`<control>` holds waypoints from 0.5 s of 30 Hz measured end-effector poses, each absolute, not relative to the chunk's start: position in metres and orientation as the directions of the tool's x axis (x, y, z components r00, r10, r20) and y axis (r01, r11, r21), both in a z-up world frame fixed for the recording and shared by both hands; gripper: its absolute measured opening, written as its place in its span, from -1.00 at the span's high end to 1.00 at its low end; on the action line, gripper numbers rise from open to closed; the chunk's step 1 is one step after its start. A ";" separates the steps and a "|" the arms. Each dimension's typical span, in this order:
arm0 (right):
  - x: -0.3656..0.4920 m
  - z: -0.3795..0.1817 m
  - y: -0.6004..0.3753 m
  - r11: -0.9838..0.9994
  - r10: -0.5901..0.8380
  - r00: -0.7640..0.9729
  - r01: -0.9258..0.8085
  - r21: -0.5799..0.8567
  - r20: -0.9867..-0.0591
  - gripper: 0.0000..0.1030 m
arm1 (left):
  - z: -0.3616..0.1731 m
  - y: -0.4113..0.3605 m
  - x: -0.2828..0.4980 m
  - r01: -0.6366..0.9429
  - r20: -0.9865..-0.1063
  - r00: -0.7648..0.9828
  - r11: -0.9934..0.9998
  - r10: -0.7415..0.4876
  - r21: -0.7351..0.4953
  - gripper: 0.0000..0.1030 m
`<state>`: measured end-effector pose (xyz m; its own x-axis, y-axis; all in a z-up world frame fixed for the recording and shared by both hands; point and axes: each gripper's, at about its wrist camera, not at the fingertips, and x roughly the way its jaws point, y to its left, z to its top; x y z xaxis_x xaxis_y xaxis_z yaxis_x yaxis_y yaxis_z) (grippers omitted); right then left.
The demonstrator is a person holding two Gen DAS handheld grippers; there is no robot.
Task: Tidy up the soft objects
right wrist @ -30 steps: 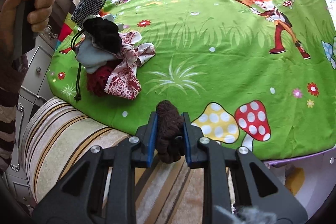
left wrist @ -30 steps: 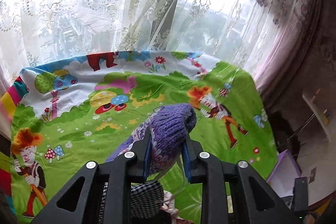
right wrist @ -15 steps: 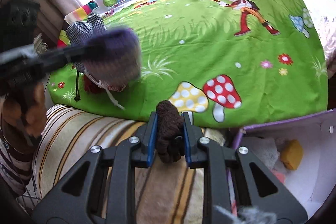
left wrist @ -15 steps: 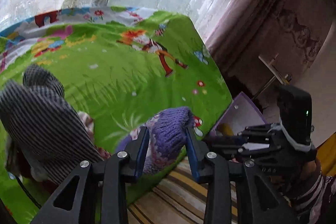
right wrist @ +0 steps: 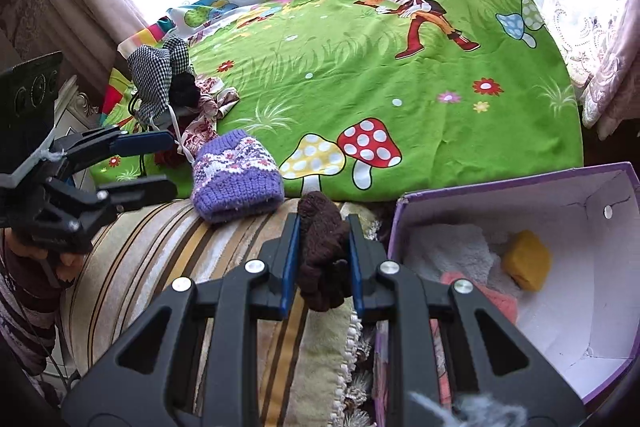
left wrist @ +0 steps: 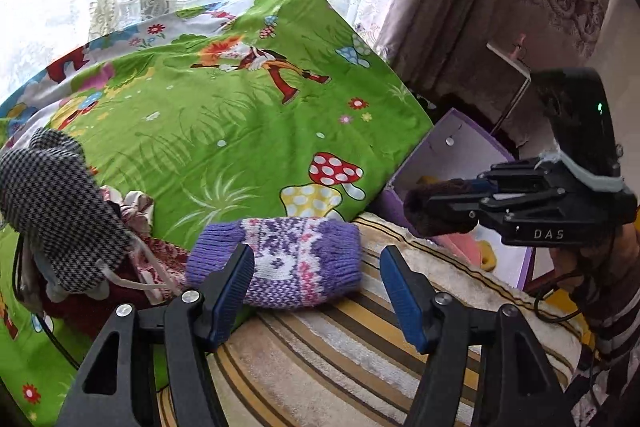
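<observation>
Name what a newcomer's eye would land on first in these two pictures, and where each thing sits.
First, the bright green cartoon bedsheet filling the bed. Next, the purple knitted hat lying at the sheet's near edge, partly on the striped blanket. Then the dark brown knit piece pinched in the right gripper, beside the purple box.

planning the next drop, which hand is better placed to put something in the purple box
Right. The right gripper is shut on a brown knit piece right beside the purple box. The left gripper has just been opening, letting the purple knit hat lie on the striped blanket.
</observation>
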<state>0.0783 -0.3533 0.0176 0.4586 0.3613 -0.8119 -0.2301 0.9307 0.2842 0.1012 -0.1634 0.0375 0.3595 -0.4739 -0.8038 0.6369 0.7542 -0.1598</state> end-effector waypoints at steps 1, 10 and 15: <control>0.076 0.018 -0.355 0.933 0.356 0.461 -0.226 0.281 -0.813 0.49 | 0.034 -0.171 0.098 0.647 -0.820 0.370 0.755 -0.437 -0.110 -0.29; 0.059 0.017 -0.377 0.950 0.310 0.477 -0.183 0.252 -0.822 0.49 | 0.010 -0.203 0.095 0.677 -0.878 0.390 0.733 -0.276 0.070 0.42; 0.052 0.019 -0.385 0.953 0.304 0.487 -0.169 0.253 -0.819 0.49 | 0.016 -0.204 0.095 0.653 -0.867 0.416 0.754 -0.276 0.073 0.55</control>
